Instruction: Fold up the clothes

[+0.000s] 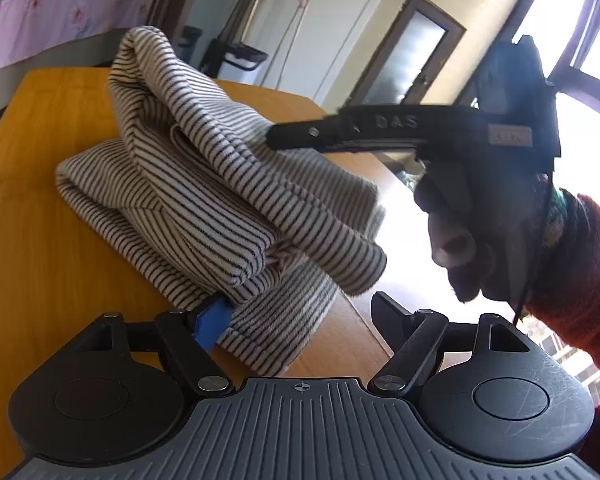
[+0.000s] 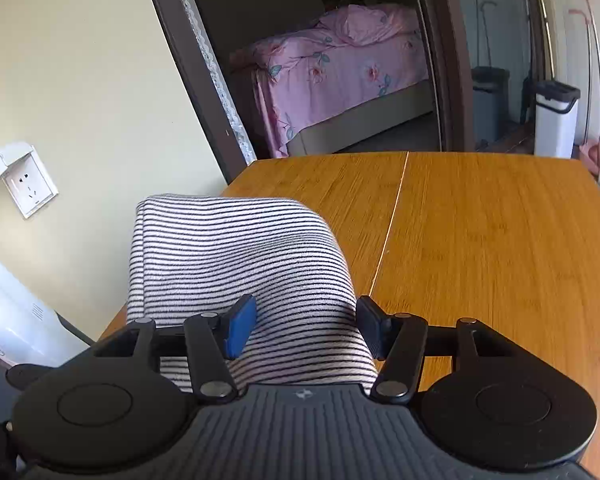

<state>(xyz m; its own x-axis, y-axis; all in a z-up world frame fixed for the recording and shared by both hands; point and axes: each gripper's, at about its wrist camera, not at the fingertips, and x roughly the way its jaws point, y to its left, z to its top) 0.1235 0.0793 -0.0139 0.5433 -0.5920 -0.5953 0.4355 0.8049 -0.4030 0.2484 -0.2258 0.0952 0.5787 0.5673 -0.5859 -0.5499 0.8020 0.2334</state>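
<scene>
A striped garment (image 1: 204, 184) is seen lying folded in a thick bundle on a wooden table (image 1: 52, 208), near the table's edge. In the left wrist view one part of it rises in a hump toward the far side, while lower layers spread flat toward the camera.

The left gripper (image 1: 296, 316) is held low at the near edge of the bundle with its jaws standing wide. Its blue pad (image 1: 212, 322) is tucked under the hem of the cloth; the black finger on the other side stands clear in the air beyond the table's edge. Nothing is pinched between them — the cloth is touched on one side only.

The right gripper (image 2: 306, 328) is seen from its own camera with the garment (image 2: 236, 256) running between its jaws, which are about half apart. The blue pad (image 2: 240, 328) rests against the cloth on one side and the black pad (image 2: 370, 326) meets it on the other, but whether the cloth is actually squeezed cannot be told. In the left wrist view that same tool is seen from the side, its fingers (image 1: 300, 136) reaching into the upper fold, gripped by a hand (image 1: 456, 240) in a red sleeve (image 1: 580, 280).

Beyond the table a doorway opens onto a bed (image 2: 340, 64) with pink covers.
</scene>
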